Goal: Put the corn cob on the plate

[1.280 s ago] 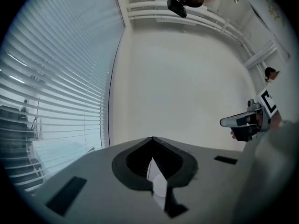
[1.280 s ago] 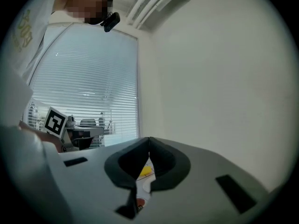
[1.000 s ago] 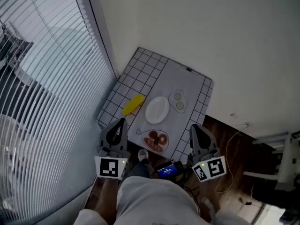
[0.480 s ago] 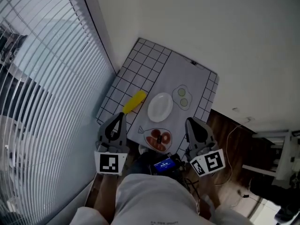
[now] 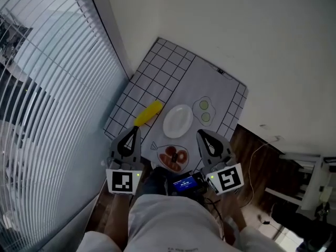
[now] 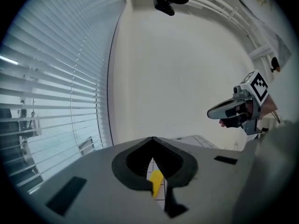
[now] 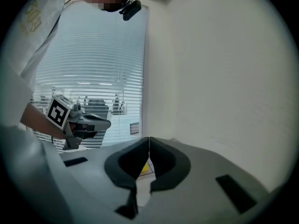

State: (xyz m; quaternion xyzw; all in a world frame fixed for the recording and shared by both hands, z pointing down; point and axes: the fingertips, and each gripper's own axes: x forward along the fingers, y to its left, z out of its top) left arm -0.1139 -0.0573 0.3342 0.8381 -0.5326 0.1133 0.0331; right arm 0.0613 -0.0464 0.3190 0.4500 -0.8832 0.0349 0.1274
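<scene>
L gripper: jaws shut tip to tip, nothing between them; yellow seen through the notch in the left gripper view is the cob lying beyond. R gripper: jaws also shut, empty. Both point roughly level over the near edge of the grid mat. Corn cob lies diagonal on the mat's checked part, just ahead of the L tip and not touching it, just left of the white plate, not on it. Plate bare. Dish w/ red-brown pieces sits between the grippers. Blinds at left
</scene>
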